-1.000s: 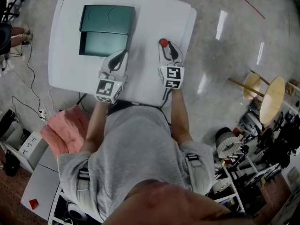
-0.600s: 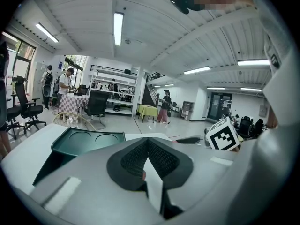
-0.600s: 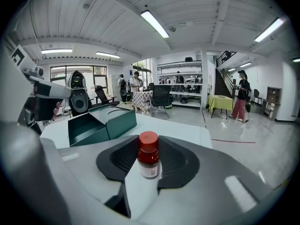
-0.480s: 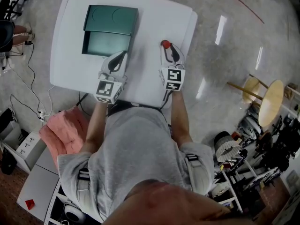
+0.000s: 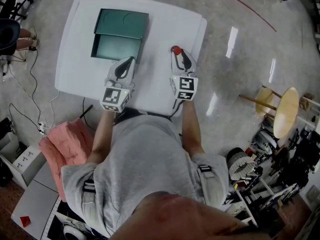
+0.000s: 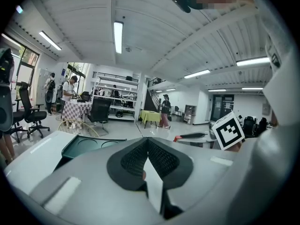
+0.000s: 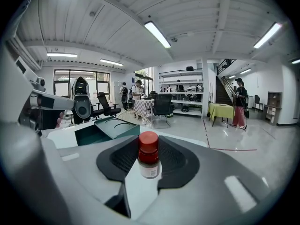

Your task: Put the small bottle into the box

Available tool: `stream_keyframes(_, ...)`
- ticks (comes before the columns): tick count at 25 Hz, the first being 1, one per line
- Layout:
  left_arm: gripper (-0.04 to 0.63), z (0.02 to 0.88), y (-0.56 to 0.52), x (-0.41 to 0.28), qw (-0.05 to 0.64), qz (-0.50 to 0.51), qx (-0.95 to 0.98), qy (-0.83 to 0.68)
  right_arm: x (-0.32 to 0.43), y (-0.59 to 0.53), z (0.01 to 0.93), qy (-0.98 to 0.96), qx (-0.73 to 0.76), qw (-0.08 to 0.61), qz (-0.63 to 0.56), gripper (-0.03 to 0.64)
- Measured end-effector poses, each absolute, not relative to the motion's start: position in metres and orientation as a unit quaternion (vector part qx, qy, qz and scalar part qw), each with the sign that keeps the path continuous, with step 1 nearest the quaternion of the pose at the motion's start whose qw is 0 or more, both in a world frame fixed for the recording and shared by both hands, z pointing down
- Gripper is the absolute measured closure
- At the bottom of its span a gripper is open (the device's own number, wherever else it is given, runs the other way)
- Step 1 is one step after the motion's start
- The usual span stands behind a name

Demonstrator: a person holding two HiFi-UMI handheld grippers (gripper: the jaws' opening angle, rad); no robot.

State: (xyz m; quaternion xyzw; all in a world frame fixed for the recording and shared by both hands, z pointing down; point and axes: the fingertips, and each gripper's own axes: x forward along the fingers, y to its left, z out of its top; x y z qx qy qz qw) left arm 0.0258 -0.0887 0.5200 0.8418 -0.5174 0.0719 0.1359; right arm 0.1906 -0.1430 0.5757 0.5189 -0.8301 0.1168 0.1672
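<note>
The small bottle (image 5: 175, 49) has a red cap and a white label. It stands upright between the pads of my right gripper (image 5: 179, 57), which is shut on it near the table's right side. In the right gripper view the bottle (image 7: 149, 162) fills the gap between the black pads of the right gripper (image 7: 149, 150). The dark green box (image 5: 120, 34) lies open at the table's far left, lid tipped back; it also shows as the box (image 7: 101, 132). My left gripper (image 5: 124, 65) rests just in front of the box, shut and empty, its tips meeting at the left gripper (image 6: 146, 142).
The white table (image 5: 165, 24) ends close to the right of the bottle. On the floor are a round wooden stool (image 5: 287, 109), a pink cloth (image 5: 70, 144), cables at the left and cluttered racks at the lower right. People walk far off in the hall.
The head view has drifted a little. Both grippers stay at about the same spots on the table, the bottle still between the right jaws.
</note>
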Motion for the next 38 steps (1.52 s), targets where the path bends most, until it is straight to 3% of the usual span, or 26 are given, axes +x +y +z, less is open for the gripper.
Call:
stream_keyframes(11,0.583,0.487,-0.068,-0.003,0.109,0.047,0.827,-0.550,0.163,-0.124,0.526,-0.847,0.504,0.144,0.087,0.486)
stream_keyframes(38,0.583,0.464,-0.023,-0.122,0.095,0.024,0.758,-0.644,0.012,-0.097,0.483,-0.916,0.380,0.120,0.046,0.486)
